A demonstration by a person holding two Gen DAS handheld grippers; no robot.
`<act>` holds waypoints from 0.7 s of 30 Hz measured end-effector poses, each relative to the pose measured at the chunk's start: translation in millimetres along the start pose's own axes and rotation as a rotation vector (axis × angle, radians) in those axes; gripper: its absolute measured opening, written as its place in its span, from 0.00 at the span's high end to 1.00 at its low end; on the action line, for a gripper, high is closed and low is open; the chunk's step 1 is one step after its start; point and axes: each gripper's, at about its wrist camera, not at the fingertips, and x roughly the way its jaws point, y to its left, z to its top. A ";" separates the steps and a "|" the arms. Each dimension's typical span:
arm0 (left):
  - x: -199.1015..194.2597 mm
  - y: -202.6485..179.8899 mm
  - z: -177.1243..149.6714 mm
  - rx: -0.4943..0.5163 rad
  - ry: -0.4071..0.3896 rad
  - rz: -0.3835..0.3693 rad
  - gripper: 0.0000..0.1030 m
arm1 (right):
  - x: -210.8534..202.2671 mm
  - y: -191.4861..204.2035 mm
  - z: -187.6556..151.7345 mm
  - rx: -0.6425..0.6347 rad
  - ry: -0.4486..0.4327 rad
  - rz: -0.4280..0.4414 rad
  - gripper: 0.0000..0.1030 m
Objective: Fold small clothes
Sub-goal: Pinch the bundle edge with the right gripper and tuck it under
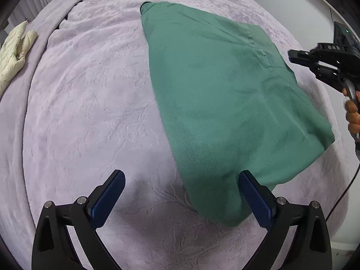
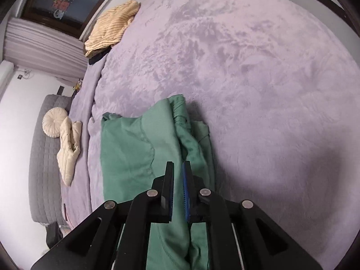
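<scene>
lilac plush bedspread (image 2: 258, 72), grey quilted sofa (image 2: 42, 171) by white wall, dark window (image 2: 60, 2) above pleated curtain (image 2: 38, 45)

A bed (image 2: 258, 72) spread with a plush lilac blanket (image 1: 94, 103) carries a folded green garment (image 1: 225, 103), lying flat on the cover. A yellow striped garment (image 2: 112, 28) sits atop something dark near the blanket's far edge by the window, well apart from the green one. A cream quilted piece (image 2: 69, 146) lies along the bed's side.
</scene>
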 end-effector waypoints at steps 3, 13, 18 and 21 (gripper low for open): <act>-6.7 -0.9 7.2 -0.008 -0.012 -0.006 0.02 | -26.8 22.1 -28.9 -0.069 0.019 0.041 0.91; 22.8 7.2 -7.7 -0.057 0.039 -0.037 0.01 | 6.0 -21.3 -108.7 -0.022 0.159 -0.096 1.00; 16.6 0.8 -10.5 -0.035 0.045 -0.016 0.01 | -5.6 -32.9 -117.0 0.021 0.128 -0.061 1.00; 13.1 2.1 -9.2 -0.045 0.058 -0.008 0.01 | -17.1 -36.1 -118.5 0.053 0.115 -0.083 1.00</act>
